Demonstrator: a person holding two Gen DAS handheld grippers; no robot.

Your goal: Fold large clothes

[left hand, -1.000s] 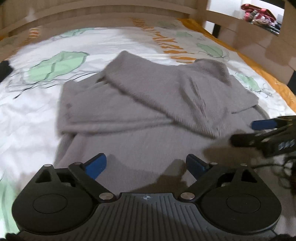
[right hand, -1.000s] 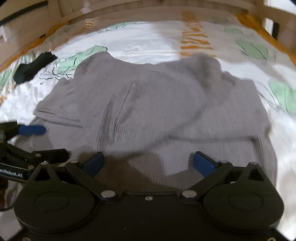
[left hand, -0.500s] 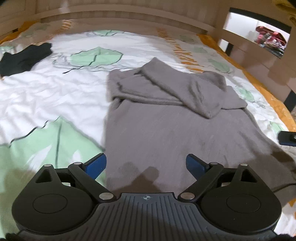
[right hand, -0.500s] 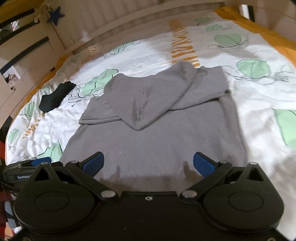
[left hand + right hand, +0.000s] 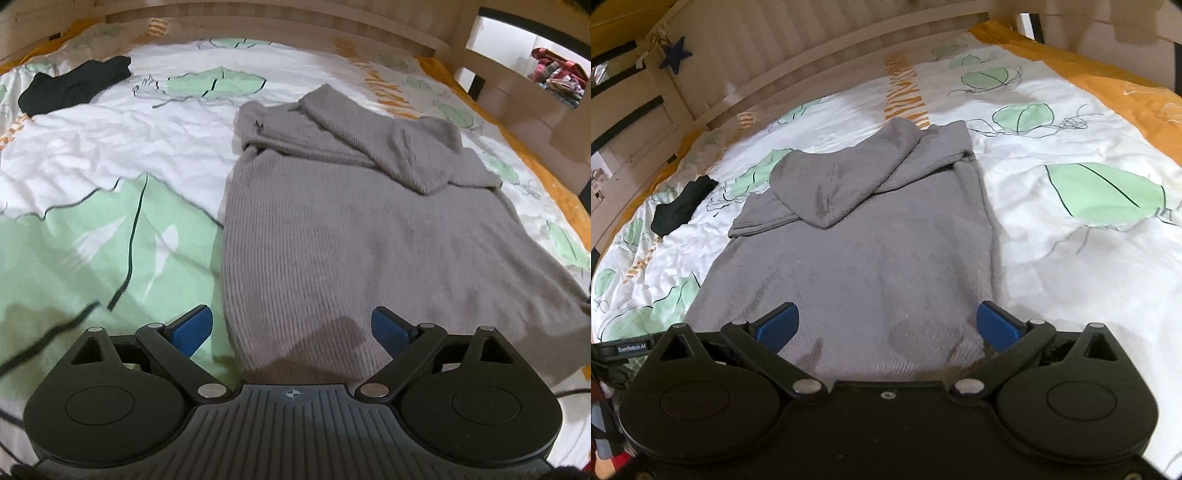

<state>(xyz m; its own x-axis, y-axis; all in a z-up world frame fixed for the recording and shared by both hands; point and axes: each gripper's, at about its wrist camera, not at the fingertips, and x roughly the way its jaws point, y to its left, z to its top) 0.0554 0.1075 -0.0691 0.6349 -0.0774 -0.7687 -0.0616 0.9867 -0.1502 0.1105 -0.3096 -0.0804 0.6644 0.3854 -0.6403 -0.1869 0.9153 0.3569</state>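
Note:
A large grey knit sweater (image 5: 351, 236) lies flat on the bed, both sleeves folded across its chest at the far end. It also shows in the right wrist view (image 5: 864, 258). My left gripper (image 5: 293, 328) is open and empty above the sweater's near left hem corner. My right gripper (image 5: 888, 323) is open and empty above the near right hem corner. The body of the left gripper (image 5: 624, 349) shows at the left edge of the right wrist view.
The bed has a white sheet with green leaf prints (image 5: 92, 236) and an orange border (image 5: 1108, 85). A black garment (image 5: 74, 85) lies at the far left. A wooden headboard (image 5: 295, 18) and side rail (image 5: 665, 92) surround the bed.
Both grippers have pulled back from the folded sleeves toward the near hem and stayed open. More of the sweater and bed is now in view.

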